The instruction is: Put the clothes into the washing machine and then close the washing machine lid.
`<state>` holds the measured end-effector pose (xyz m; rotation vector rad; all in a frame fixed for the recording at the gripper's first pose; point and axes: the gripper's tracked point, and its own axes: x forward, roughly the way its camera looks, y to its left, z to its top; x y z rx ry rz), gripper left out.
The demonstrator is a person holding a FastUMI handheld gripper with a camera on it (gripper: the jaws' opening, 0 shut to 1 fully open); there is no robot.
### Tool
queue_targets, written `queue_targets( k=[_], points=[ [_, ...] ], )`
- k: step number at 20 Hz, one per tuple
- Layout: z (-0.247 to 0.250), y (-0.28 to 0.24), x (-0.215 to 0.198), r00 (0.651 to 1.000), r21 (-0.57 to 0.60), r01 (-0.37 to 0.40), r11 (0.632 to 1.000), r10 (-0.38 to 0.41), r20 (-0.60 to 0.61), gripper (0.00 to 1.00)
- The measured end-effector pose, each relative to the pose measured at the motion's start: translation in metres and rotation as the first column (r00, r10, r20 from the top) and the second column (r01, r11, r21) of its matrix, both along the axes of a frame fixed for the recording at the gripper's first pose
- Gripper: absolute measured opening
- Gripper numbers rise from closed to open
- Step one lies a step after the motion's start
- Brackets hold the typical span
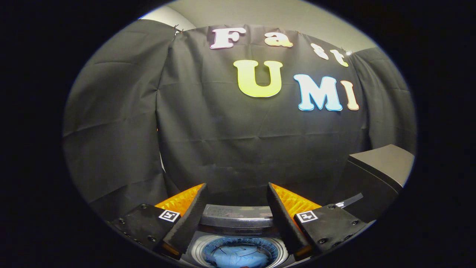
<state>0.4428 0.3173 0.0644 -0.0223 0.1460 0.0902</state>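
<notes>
My gripper (237, 190) hangs open above the washing machine, fingers spread wide with nothing between them. Below and between the fingers lies the round drum opening (240, 253) of the top-loading washing machine. Light blue clothes (238, 257) lie bunched inside the drum. The machine's dark rear panel (238, 216) runs across just beyond the drum, between the two fingers. A thin dark raised piece (349, 201), which may be the edge of the open lid, shows to the right of the right finger.
A dark grey box-like unit (383, 167) stands to the right of the machine, its flat top higher than the fingers. The booth's black cloth wall (223, 130) hangs close behind the machine.
</notes>
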Motion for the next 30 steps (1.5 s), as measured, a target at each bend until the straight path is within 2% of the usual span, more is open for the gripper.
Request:
queue_targets(
  k=[7, 11, 18, 24, 30],
  points=[
    [-0.018, 0.001, -0.023, 0.999, -0.003, -0.027, 1.000, 0.026, -0.026, 0.98],
    [-0.044, -0.001, -0.038, 0.995, -0.004, -0.031, 1.000, 0.030, -0.096, 0.97],
    [-0.075, 0.009, -0.073, 0.988, -0.008, -0.083, 0.997, 0.081, -0.134, 0.97],
    [-0.072, 0.012, -0.092, 0.986, 0.011, -0.102, 0.995, 0.102, -0.134, 0.97],
    [-0.038, 0.002, -0.114, 0.988, 0.011, -0.125, 0.992, 0.125, -0.091, 0.97]
  ],
)
